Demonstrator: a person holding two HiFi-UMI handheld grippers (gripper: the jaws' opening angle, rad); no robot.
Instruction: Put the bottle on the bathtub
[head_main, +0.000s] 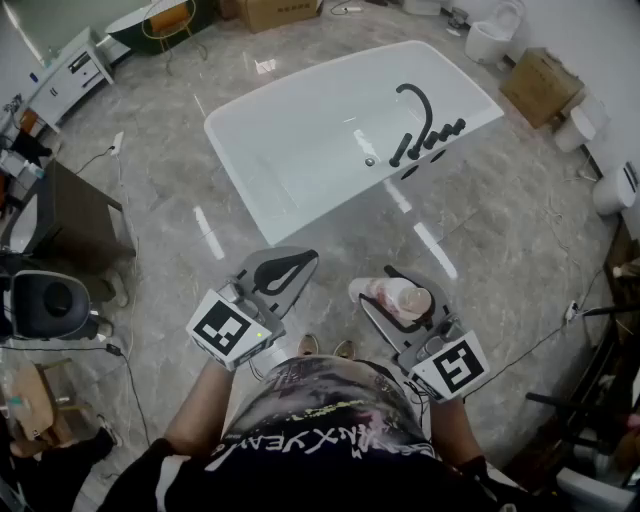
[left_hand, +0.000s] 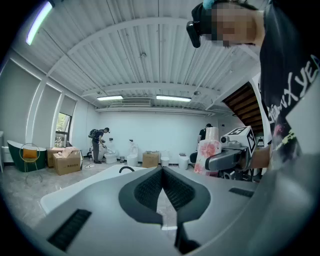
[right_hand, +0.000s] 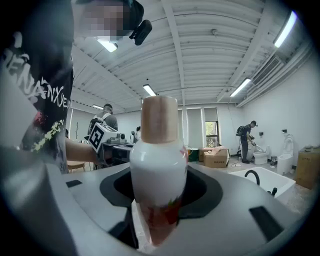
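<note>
My right gripper (head_main: 392, 297) is shut on a white bottle (head_main: 395, 296) with a pink flower print and a tan cap; the bottle (right_hand: 159, 170) stands upright between the jaws in the right gripper view. The same bottle (left_hand: 207, 152) shows at the right of the left gripper view. My left gripper (head_main: 285, 268) is shut with nothing in it, its pads meeting in the left gripper view (left_hand: 162, 189). The white bathtub (head_main: 300, 150) with a black faucet (head_main: 420, 115) lies on the floor ahead of both grippers, some way off.
The floor is grey marble tile. Cardboard boxes (head_main: 538, 85) and toilets (head_main: 490, 38) stand at the back right. A dark table (head_main: 75, 215) and a black seat (head_main: 50, 305) are at the left. People stand at the room's far side.
</note>
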